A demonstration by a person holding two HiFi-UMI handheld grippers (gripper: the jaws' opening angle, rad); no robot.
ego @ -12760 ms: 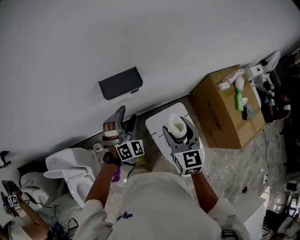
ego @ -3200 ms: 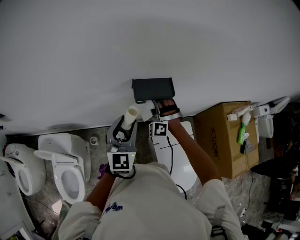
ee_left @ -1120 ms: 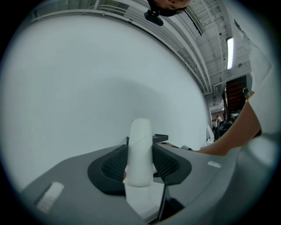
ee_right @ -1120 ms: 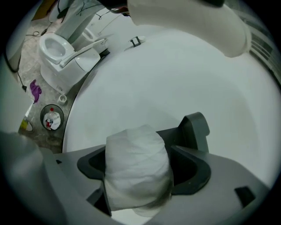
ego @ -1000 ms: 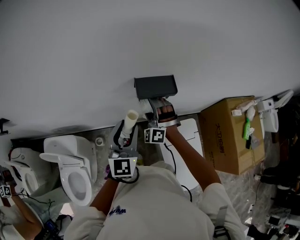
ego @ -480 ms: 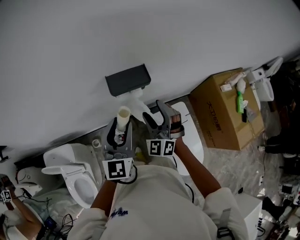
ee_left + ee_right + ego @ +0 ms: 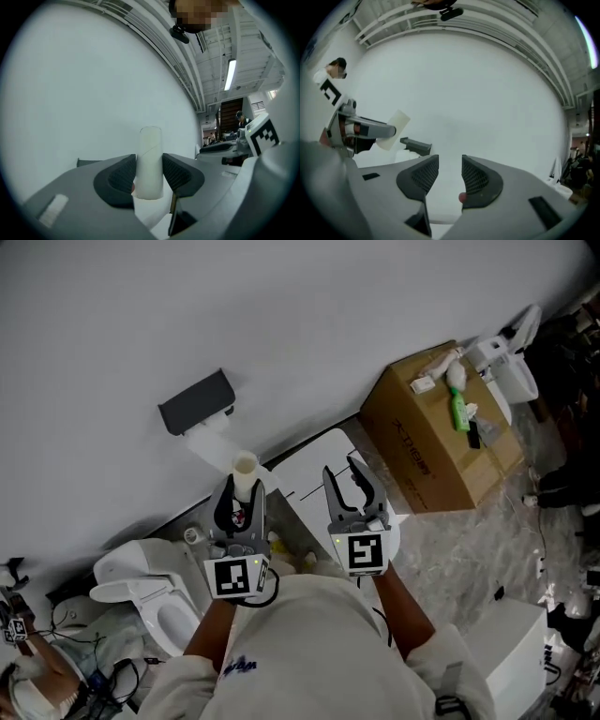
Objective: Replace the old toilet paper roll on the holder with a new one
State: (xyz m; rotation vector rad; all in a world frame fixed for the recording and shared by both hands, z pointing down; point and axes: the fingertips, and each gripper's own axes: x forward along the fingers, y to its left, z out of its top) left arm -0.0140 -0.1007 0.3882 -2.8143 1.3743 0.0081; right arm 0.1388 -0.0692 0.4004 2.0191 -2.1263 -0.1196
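1. L gripper [image 7: 149,174]: jaws clamped on the old cardboard tube [image 7: 150,145]. Pads sit on its lower part, tube upright, most of it sticking out above the jaws. Core's off the holder, so I'd judge the swap nearly done.
2. The holder [image 7: 195,401] is a dark bracket on the wall [image 7: 300,315], a bit above the wall's bottom edge and up-left of both grippers. White paper [image 7: 212,439] hangs just under it. Prob. the new roll, but can't tell if it's fully seated.
3. R gripper [image 7: 450,174]: jaws have just been closing, now part-way w/ a gap and nothing btwn them. Empty, and well apart from the holder.
4. Step in hand, as I read it: put the tube away. Keep the L squeeze light, since thin card will crush or go oval and may slip if pressed harder. The grip is low on the tube, so it can lever out. Hold it upright, no quick swings.
5. No bin in view. The cardboard box [image 7: 412,460] by the wall's bottom edge, right side, carries a green bottle [image 7: 458,412] & small bits on top. If the tube goes there, set it well in from the box-top's edges, as it can roll on its side.
6. R gripper is free, so use it to check the roll on the holder if in doubt.
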